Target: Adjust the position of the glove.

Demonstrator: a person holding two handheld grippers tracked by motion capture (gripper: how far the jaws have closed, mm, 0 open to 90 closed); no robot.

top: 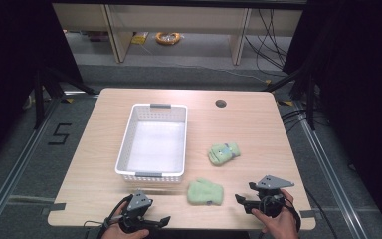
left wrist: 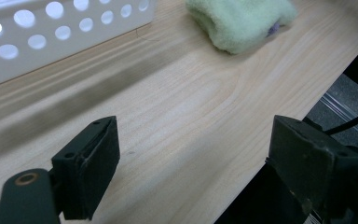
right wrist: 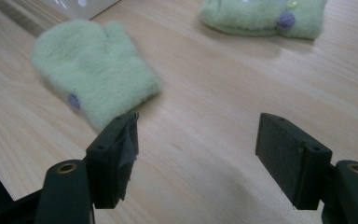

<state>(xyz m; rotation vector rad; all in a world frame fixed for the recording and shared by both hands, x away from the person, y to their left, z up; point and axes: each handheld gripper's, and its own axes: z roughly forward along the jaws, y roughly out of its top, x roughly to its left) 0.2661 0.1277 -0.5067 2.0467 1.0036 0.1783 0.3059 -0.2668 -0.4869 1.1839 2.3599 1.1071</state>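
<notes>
Near mitten flat on the table, close to the front edge, just right of the basket's near corner; thumb up and away in the right claw view, cuff end with a small purple dot nearest that claw. Far mitten farther back and a little right, well apart from the first, buttons or dots on its face.

Likely step: a reach for the near mitten with the right claw, then a drop into the basket. Best done with a low, level approach onto the cuff edge, one pad slid under or pressed down onto the fleece, the other over the top. Soft, thin fabric: a pinch of a good fold rather than a skim over the pile, or a slip-out likely. No dragging toward the table's edge. Lift clear of the basket's rim before release.

Right claw open, nothing between the pads; near mitten ahead and to the left of the gap, its cuff corner just beside the left pad, whether touching or a hair apart hard to tell. A small shift left needed to centre the cuff.

Left claw also open and empty, low at the table's front edge below the basket, mitten well ahead of it.
</notes>
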